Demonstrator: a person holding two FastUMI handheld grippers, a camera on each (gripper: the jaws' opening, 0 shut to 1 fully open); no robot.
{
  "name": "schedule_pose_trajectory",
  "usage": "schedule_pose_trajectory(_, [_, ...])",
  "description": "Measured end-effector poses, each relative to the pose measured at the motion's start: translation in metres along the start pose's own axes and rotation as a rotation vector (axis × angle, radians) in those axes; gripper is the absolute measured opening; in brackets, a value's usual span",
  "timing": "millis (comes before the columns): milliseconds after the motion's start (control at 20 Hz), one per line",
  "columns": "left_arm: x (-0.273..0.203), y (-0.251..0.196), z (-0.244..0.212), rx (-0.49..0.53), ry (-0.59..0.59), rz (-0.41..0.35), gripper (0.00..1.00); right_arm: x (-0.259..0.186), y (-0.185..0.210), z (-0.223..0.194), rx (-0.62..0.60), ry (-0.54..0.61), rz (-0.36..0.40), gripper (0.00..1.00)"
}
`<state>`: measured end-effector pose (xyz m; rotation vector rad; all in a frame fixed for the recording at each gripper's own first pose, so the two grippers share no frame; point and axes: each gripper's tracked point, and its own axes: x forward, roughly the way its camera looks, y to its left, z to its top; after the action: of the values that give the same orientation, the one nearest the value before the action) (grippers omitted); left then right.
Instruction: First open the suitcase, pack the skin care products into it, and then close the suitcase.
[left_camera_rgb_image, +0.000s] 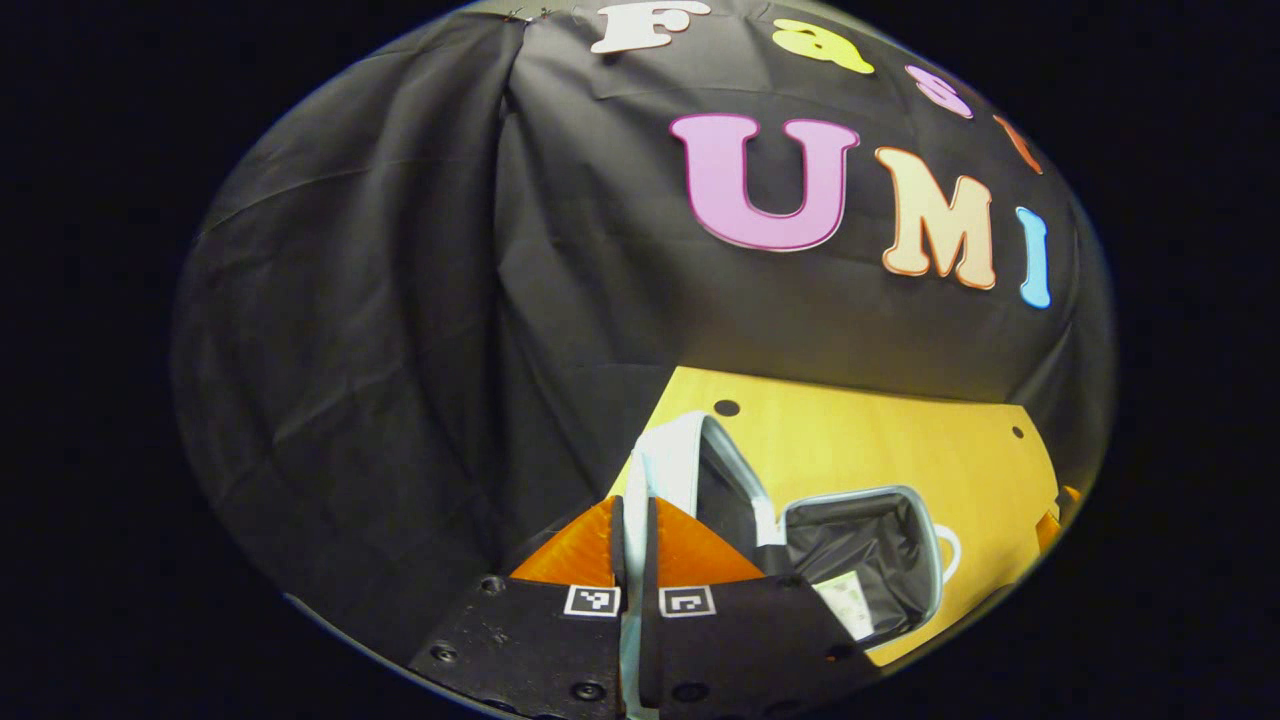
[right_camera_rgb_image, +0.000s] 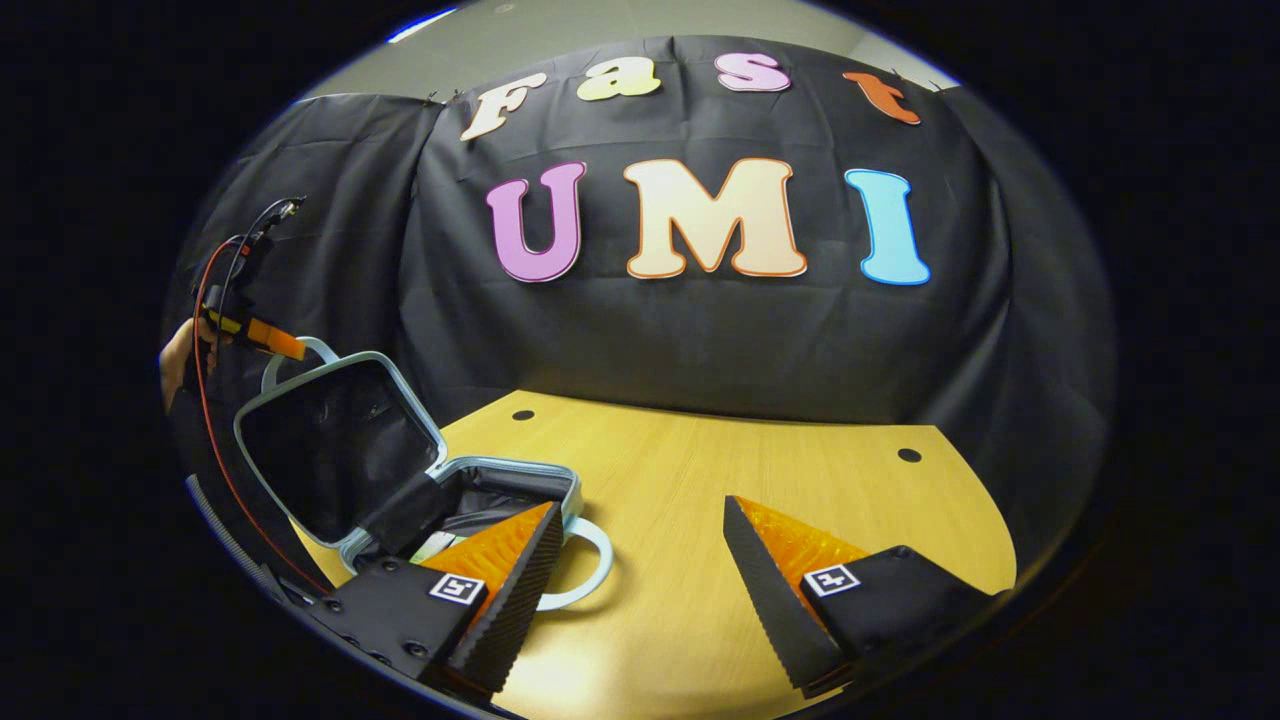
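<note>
We pinched the light, stiff suitcase lid (right_camera_rgb_image: 335, 445) by its rim with our left gripper (left_camera_rgb_image: 632, 525), our right gripper (right_camera_rgb_image: 640, 560) spread above the tabletop (right_camera_rgb_image: 740, 480).

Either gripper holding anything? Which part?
Left gripper pinches the suitcase lid by its top rim; right gripper is open, holding nothing.

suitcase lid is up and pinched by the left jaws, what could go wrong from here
1. The lid stands upright, held at its rim only by the left gripper; if the grip slips, it may drop shut on the tray.
2. Pulling the lid further back could tip or drag the light suitcase across the table.
3. The right gripper hangs open close to the suitcase handle and could snag it.
</note>
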<state>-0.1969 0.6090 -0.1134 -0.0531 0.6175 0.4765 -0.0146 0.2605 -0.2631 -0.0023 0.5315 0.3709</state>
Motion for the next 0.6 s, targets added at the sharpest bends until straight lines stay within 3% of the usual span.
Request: schedule_pose_trajectory(600, [-0.020, -0.169, 0.020, 0.059, -0.070, -0.227, 0.00, -0.016, -0.052, 0.004, 0.036, -0.011, -0.025, 0.99])
